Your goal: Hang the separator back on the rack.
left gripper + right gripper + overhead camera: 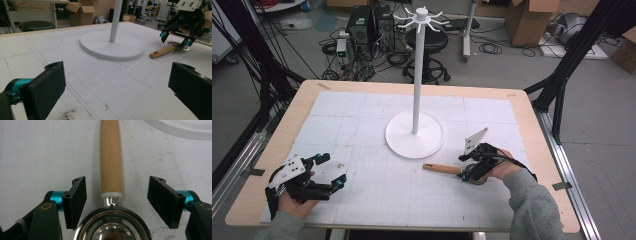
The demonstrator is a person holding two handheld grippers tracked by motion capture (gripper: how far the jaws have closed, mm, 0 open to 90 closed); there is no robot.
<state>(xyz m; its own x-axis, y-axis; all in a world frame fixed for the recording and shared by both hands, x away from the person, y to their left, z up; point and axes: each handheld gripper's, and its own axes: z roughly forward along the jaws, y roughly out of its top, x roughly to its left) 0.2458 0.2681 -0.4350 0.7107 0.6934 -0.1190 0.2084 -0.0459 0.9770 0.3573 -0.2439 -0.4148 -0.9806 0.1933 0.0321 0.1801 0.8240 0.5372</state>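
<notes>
A utensil with a wooden handle [442, 168] and a round metal head [112, 225] lies flat on the white gridded mat [377, 195], right of centre. My right gripper [467, 167] hangs low over it, open. In the right gripper view its two black pads [77, 200] stand on either side of the neck where handle [111, 157] meets head, with a gap on each side. My left gripper [333, 171] rests at the front left, open with nothing between its pads [45, 90]. The left gripper view shows the utensil [162, 51] and the right gripper [175, 39] farther off.
A white stand with a round base [414, 135] and a tall pole [418, 75] topped by hooks rises at the mat's centre, just behind the utensil. The wooden table edge [542, 130] frames the mat. Stools, boxes and cables sit on the floor beyond.
</notes>
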